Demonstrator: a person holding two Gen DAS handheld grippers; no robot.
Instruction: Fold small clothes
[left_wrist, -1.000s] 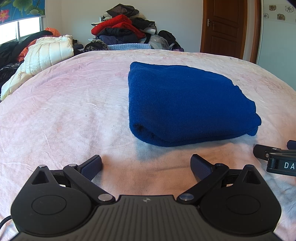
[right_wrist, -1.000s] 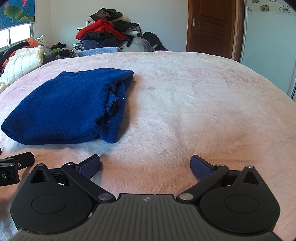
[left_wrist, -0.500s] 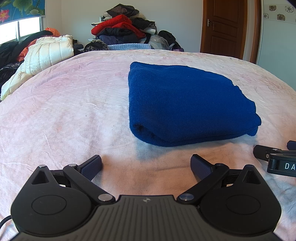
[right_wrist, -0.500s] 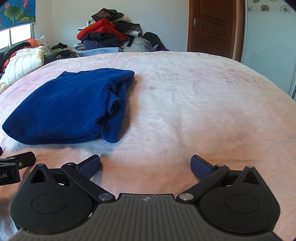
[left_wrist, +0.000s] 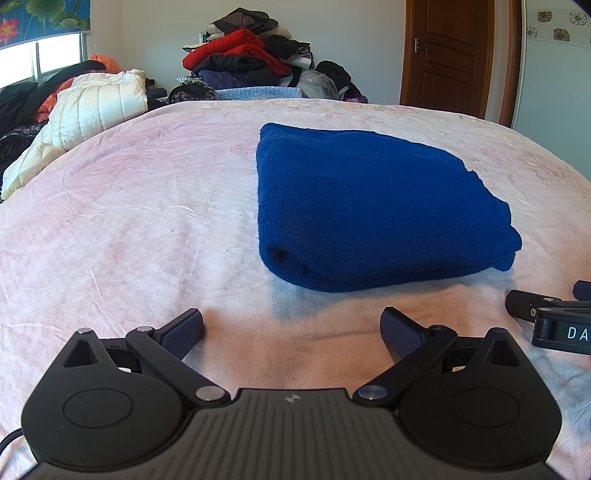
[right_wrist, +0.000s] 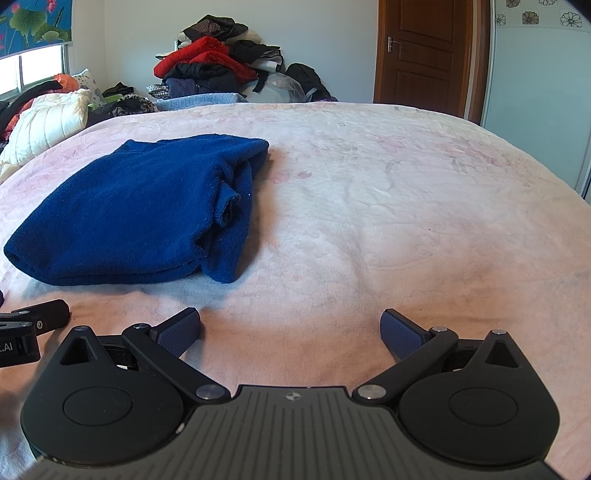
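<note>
Ahead, folded blue garment (left_wrist: 373, 210) beyond both spread tools.

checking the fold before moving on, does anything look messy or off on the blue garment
Mostly tidy, but the blue garment is not closed on its right side: a rolled cuff or sleeve end pokes out and loose layers bulge there. Its left edge looks smooth in the left wrist view. Both grippers, left and right, are open and clear of it.

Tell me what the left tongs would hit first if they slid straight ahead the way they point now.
Probably the near folded edge of the blue garment. The left tongs are open and empty, with bare bedsheet just ahead. The garment lies slightly right of centre, so the right finger would likely meet it first.
</note>
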